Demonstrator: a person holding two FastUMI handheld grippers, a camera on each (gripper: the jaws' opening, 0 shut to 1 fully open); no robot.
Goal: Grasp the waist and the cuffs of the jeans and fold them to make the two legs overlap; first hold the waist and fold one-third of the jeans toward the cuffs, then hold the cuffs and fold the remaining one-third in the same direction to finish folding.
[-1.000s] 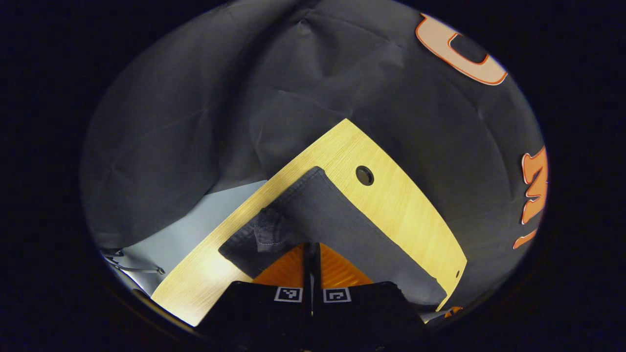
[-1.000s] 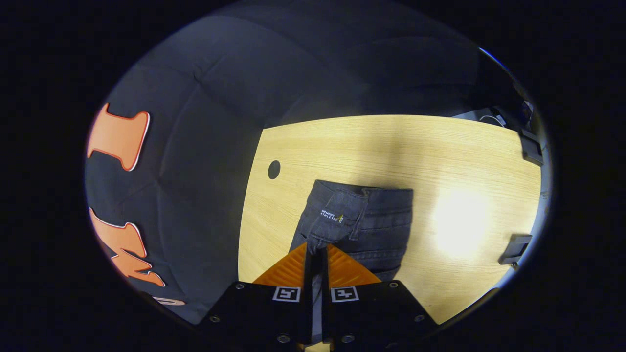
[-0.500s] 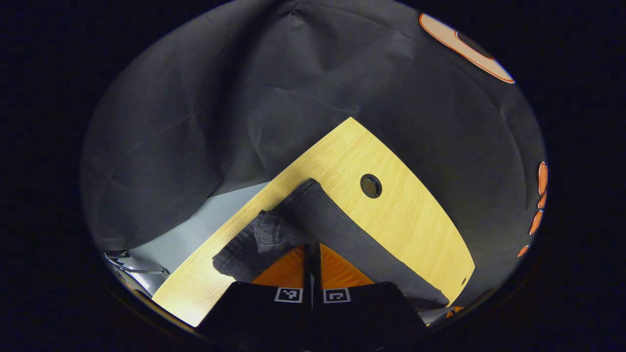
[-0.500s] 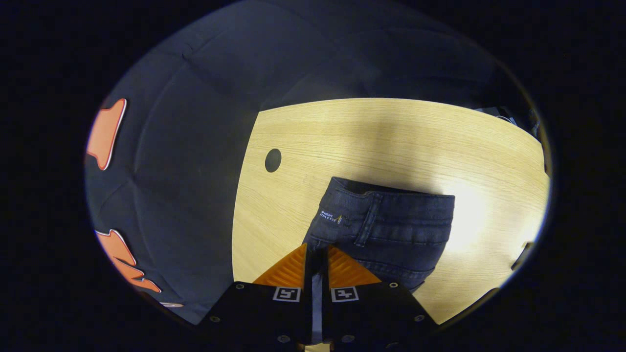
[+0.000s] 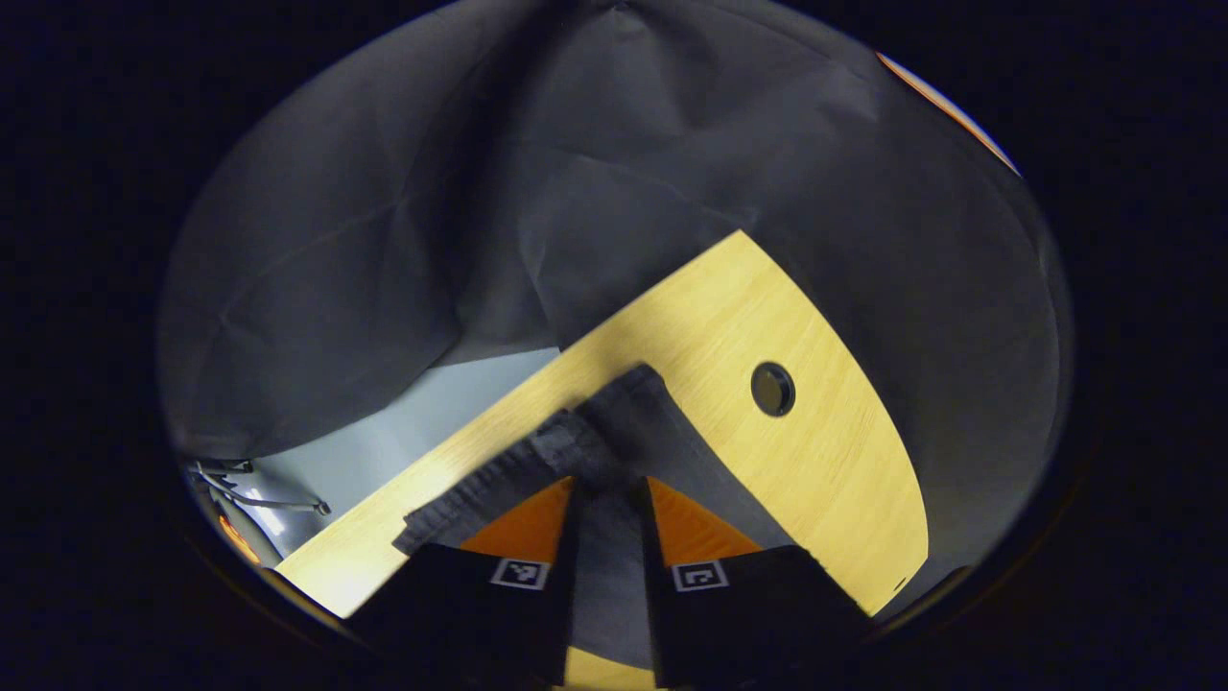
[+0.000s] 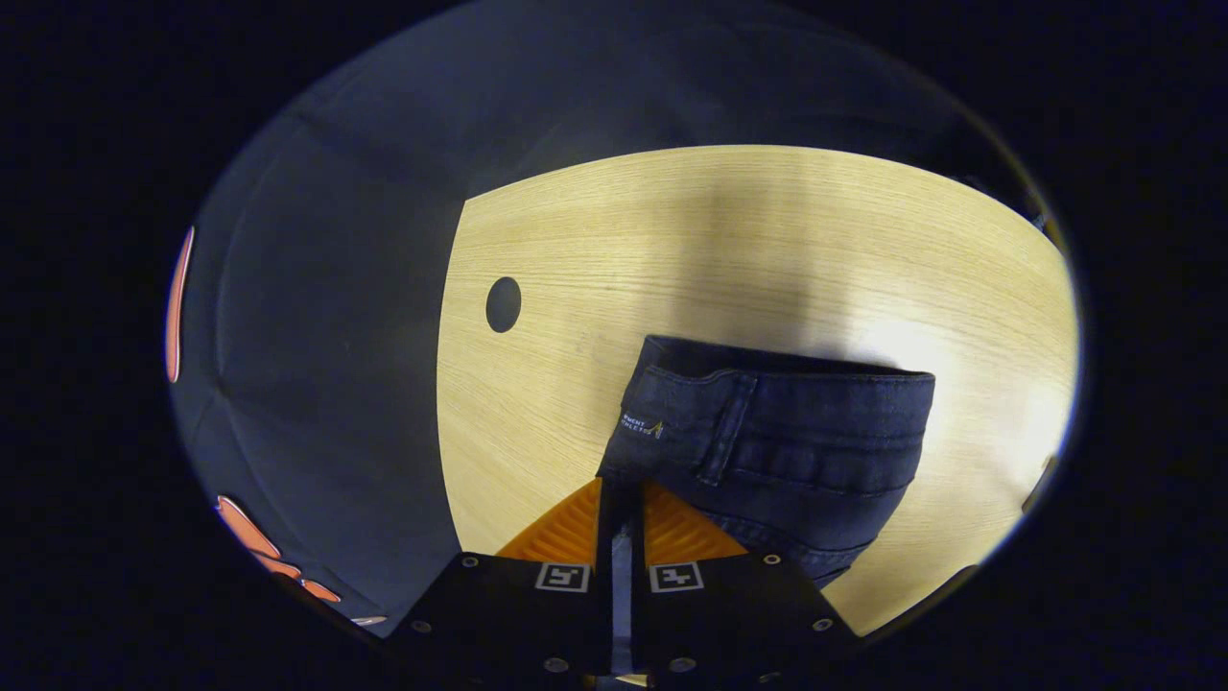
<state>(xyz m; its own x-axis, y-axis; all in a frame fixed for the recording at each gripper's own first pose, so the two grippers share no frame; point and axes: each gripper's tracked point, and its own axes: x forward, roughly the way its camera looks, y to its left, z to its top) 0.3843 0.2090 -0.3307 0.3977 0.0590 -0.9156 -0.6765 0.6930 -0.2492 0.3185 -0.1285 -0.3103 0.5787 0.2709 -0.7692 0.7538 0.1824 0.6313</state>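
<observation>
With the jeans [image 6: 777, 451] flat on the table [image 6: 729, 240], the right gripper [image 6: 622, 499] pinches the waist edge while the left gripper [image 5: 606, 494] stands parted over cloth, so lengthwise folding seems done and the waist third likely comes next.

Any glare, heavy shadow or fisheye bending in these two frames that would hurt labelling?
Right gripper view: a bright glare patch washes out the table right of the jeans, and a shadow band lies just beyond the waistband. Left gripper view: dimmer, the jeans read as a near-black shape with soft edges, and the table edge bows strongly from fisheye distortion.
</observation>
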